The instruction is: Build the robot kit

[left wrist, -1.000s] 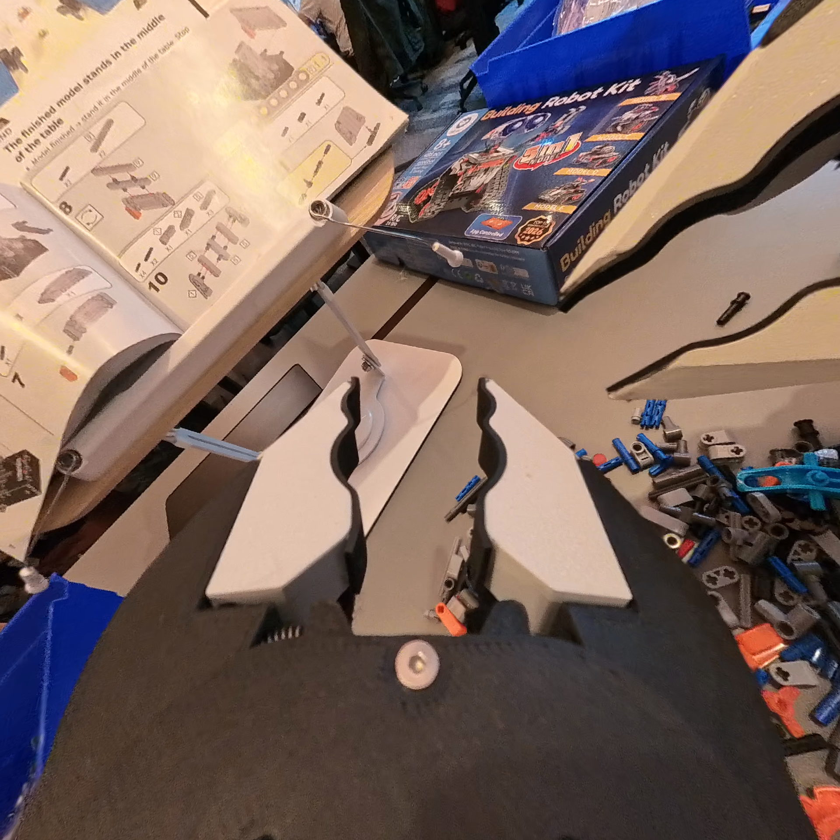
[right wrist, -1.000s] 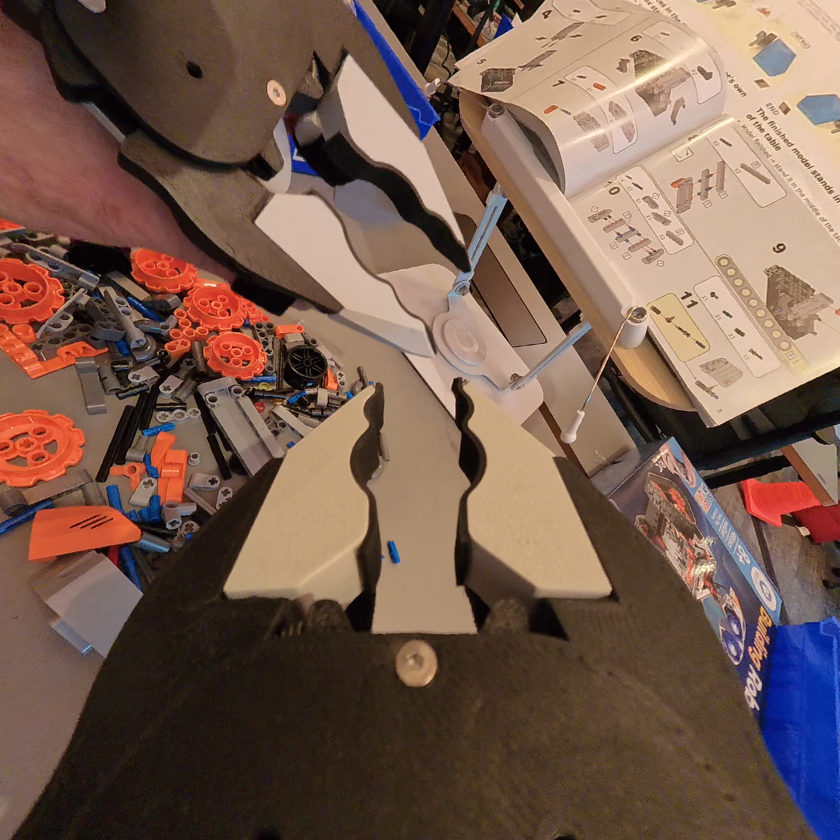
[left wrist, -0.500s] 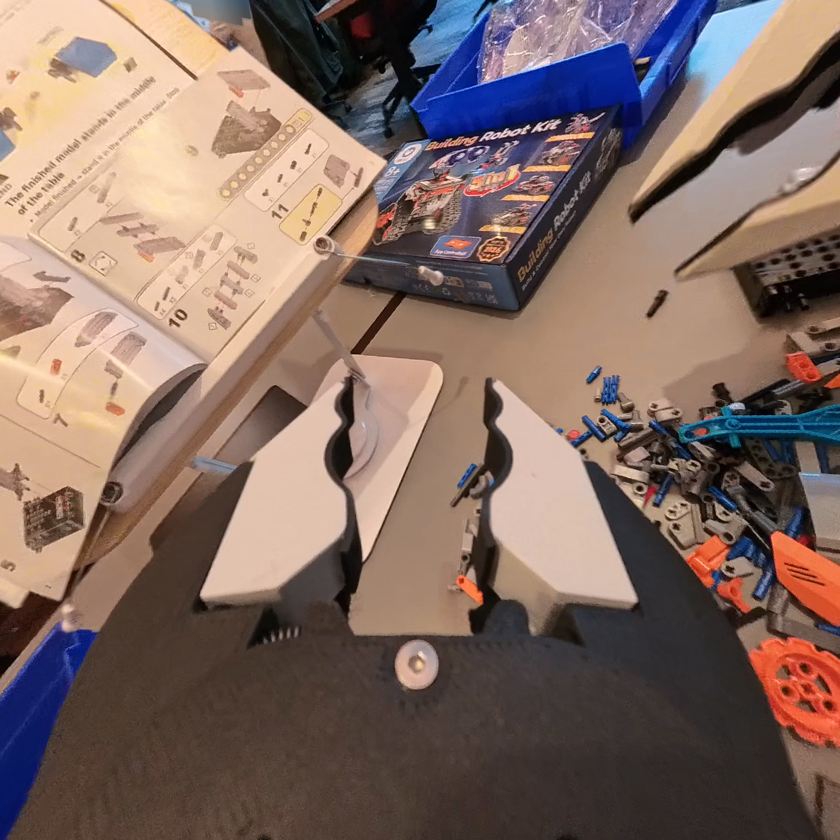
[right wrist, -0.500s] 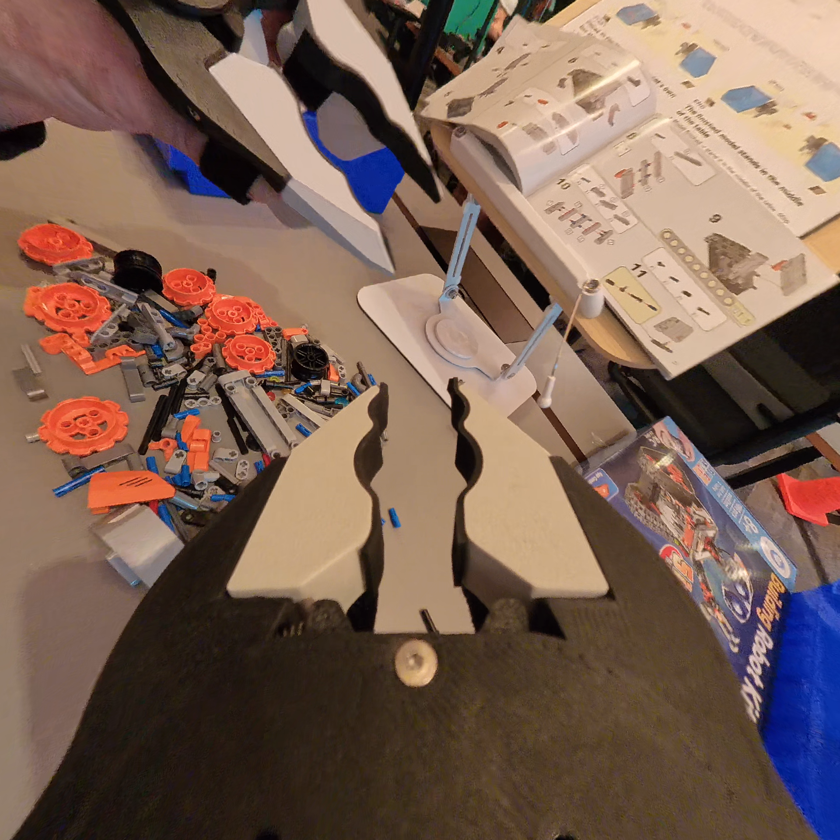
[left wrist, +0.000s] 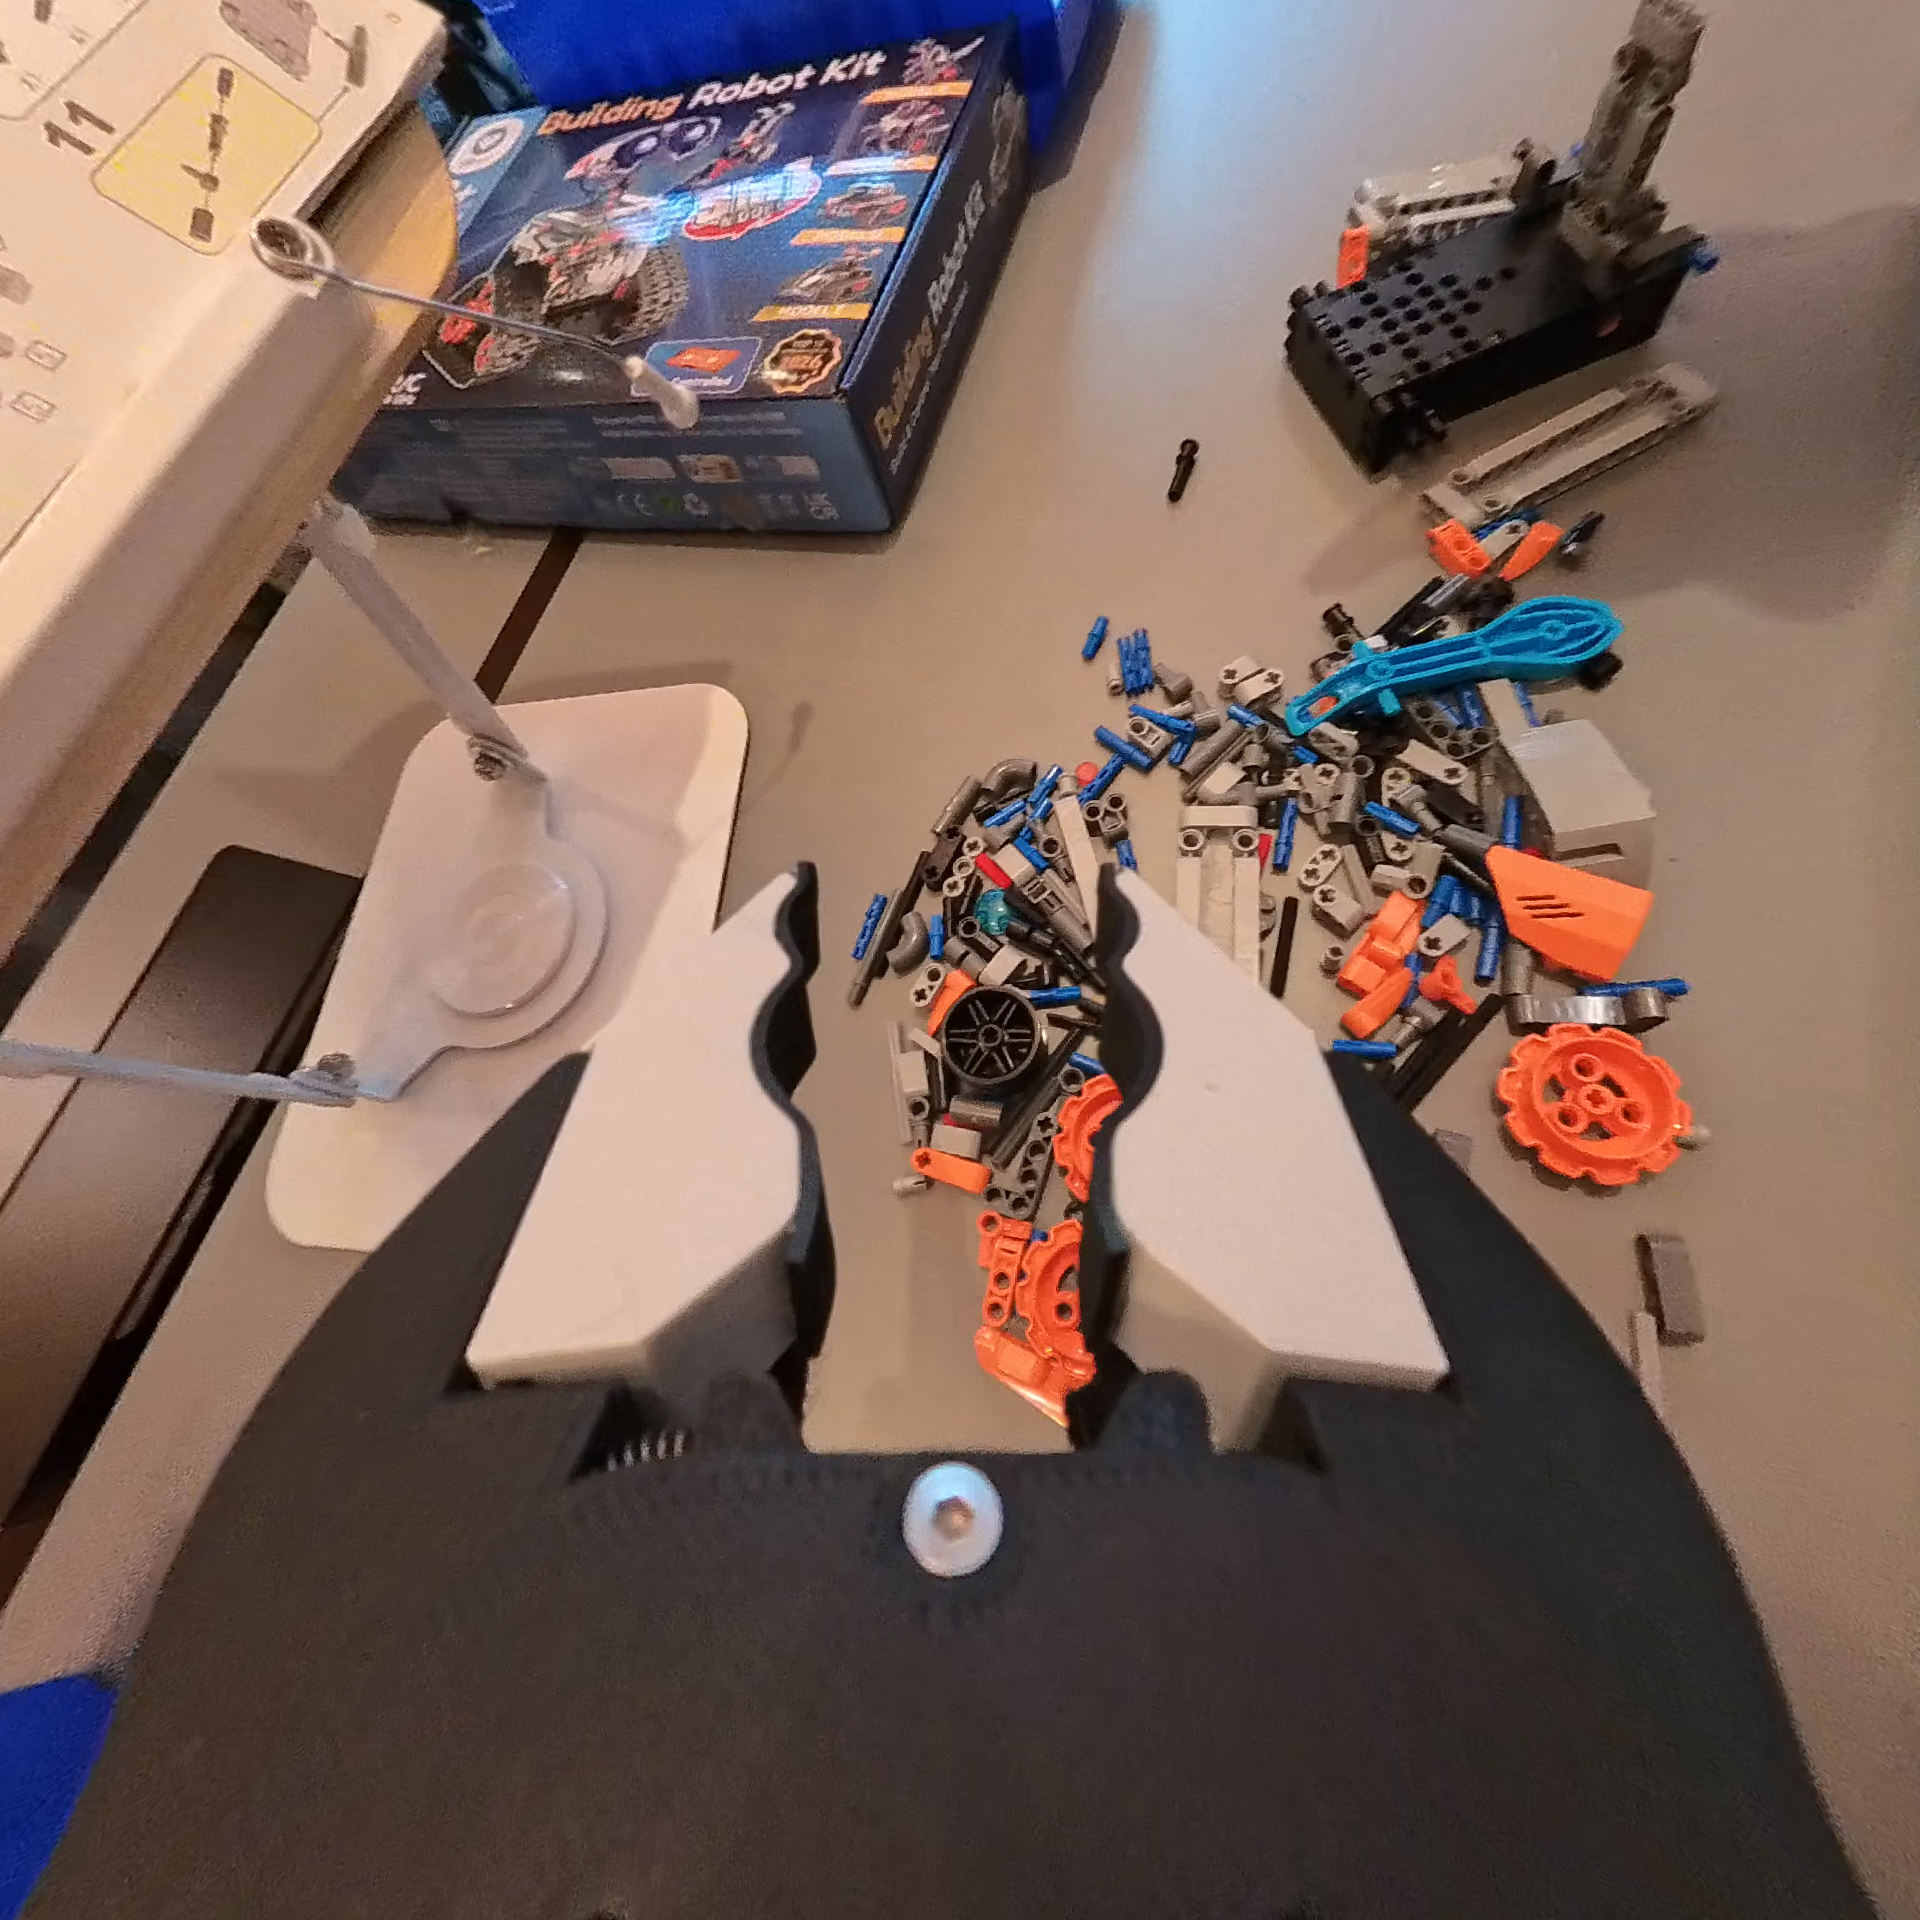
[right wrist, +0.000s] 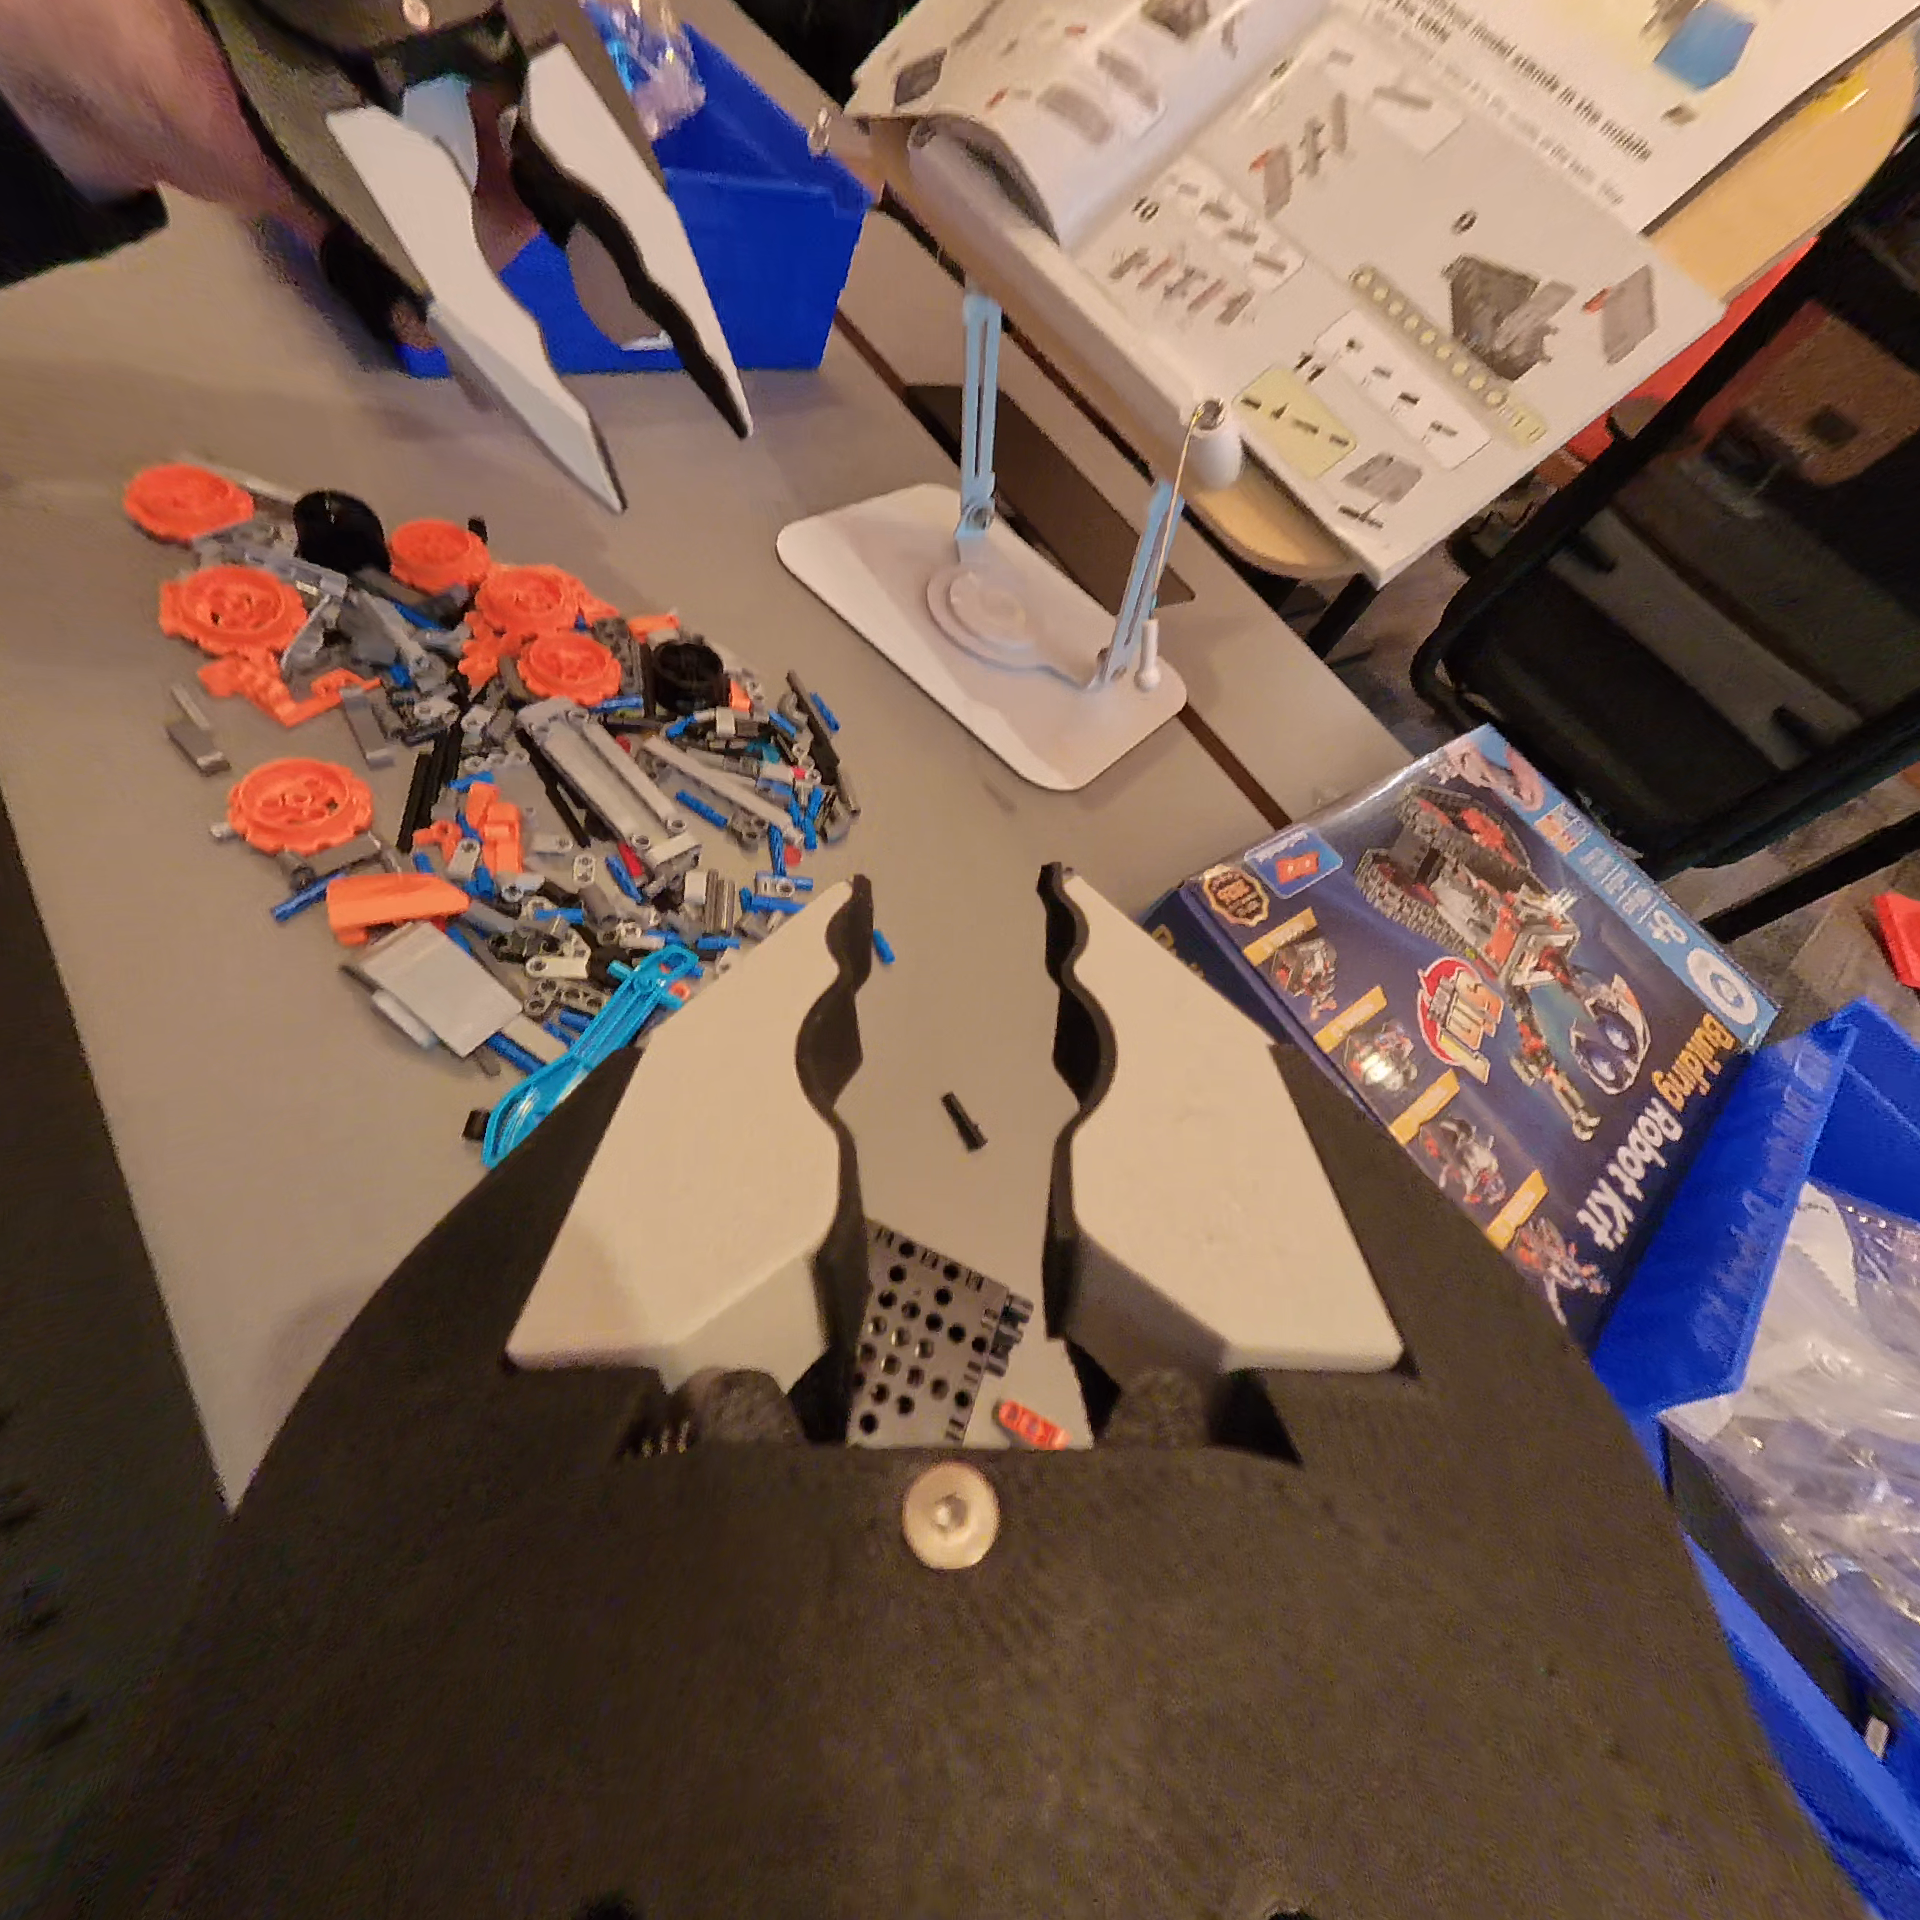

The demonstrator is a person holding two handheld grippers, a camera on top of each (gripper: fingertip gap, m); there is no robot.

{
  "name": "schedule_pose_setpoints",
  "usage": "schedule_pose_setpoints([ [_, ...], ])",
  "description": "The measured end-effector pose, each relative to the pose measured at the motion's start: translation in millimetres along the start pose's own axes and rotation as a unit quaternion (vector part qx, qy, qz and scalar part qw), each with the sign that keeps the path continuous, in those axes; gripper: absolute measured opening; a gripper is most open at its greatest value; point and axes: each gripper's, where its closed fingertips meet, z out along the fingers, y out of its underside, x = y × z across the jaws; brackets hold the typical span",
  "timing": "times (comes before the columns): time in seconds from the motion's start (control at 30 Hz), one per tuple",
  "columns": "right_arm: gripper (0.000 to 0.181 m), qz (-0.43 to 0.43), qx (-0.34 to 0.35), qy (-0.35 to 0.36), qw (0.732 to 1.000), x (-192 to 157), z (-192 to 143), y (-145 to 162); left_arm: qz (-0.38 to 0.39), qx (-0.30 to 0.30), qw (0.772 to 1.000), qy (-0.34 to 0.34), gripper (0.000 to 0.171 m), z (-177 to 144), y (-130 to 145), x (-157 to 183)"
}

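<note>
Hovering above the grey table (left wrist: 935, 582), the left gripper (left wrist: 956, 883) has its jaws parted wide and grips nothing; seen between them is the near end of the parts pile (left wrist: 1247, 883), with a black wheel (left wrist: 992, 1036) and an orange gear (left wrist: 1081, 1132) among grey beams and blue pins. The right gripper (right wrist: 951, 883) is also parted wide and empty, held above the table beyond the pile; a lone black pin (right wrist: 961, 1120) lies on the table between its fingers.

Containers: a blue bin (right wrist: 769, 239) stands past the pile beside the left gripper, with a clear bag showing at its top; contents cannot be made out. A second blue bin (right wrist: 1714, 1247) sits beside the kit box (right wrist: 1455, 1039) and holds clear plastic bags (right wrist: 1829, 1403). The kit box lies flat and closed, near the pile.

A black perforated block (left wrist: 1475, 322) with grey pieces upright on it stands on the table well apart from the pile; in the right wrist view its end (right wrist: 925, 1340) shows low between the right gripper's fingers. A grey beam (left wrist: 1569, 442) lies just beside the block, long axis roughly along the block's. A teal tool (left wrist: 1455, 665) lies on the pile's far edge, long axis pointing toward the block. A white stand (right wrist: 987, 644) beside the pile carries an open instruction booklet (right wrist: 1351, 208).
</note>
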Motion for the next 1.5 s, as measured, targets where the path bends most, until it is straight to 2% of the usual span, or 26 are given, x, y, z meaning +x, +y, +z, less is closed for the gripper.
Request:
schedule_pose_setpoints([
  [0.1, 0.034, -0.005, -0.034, 0.016, 0.999, 0.8, -10.4, 16.3, 0.003, 0.006, 1.0, 0.021, 0.049, 3.4, 1.2, 8.5],
  [0.2, 0.034, 0.022, -0.071, 0.047, 0.996, 19.2, -32.4, 47.5, 0.006, 0.011, 0.999, 0.044, 0.053, 9.6, -8.4, 22.6],
  [0.33, 0.036, 0.105, -0.114, 0.061, 0.986, 48.0, -57.7, 102.7, 0.031, 0.018, 0.996, 0.083, 0.06, 30.5, -46.8, 56.7],
  [0.4, 0.042, 0.139, -0.134, 0.039, 0.98, 51.7, -59.4, 129.3, 0.054, 0.01, 0.992, 0.114, 0.064, 48.7, -66.3, 83.1],
  [0.5, 0.049, 0.15, -0.158, 0.012, 0.976, 51.6, -53.7, 160.7, 0.077, -0.011, 0.989, 0.124, 0.066, 85.0, -90.5, 111.3],
  [0.6, 0.049, 0.153, -0.147, -0.026, 0.977, 44.6, -43.7, 166.6, 0.078, -0.039, 0.984, 0.154, 0.07, 124.3, -101.3, 133.3],
  [0.7, 0.044, 0.144, -0.16, -0.056, 0.975, 41.4, -33.3, 170.0, 0.083, -0.071, 0.98, 0.169, 0.072, 161.3, -97.1, 141.0],
  [0.87, 0.033, 0.127, -0.21, -0.11, 0.963, 29.7, -14.4, 187.0, 0.067, -0.07, 0.973, 0.21, 0.071, 196.0, -96.7, 150.9],
  [1.07, 0.012, 0.125, -0.226, -0.118, 0.959, 23.9, -3.2, 195.2, 0.072, -0.077, 0.967, 0.232, 0.066, 213.7, -92.9, 156.5],
  [1.2, 0.011, 0.131, -0.221, -0.117, 0.959, 25.8, -3.2, 192.9, 0.08, -0.077, 0.963, 0.245, 0.066, 219.2, -86.7, 162.8],
  [1.4, 0.01, 0.128, -0.218, -0.102, 0.962, 31.6, 0.9, 185.6, 0.107, -0.035, 0.967, 0.229, 0.063, 217.7, -100.9, 158.2],
  [1.5, 0.009, 0.118, -0.219, -0.109, 0.963, 28.2, 5.2, 179.1, 0.138, -0.04, 0.963, 0.227, 0.061, 220.0, -96.5, 159.1],
])
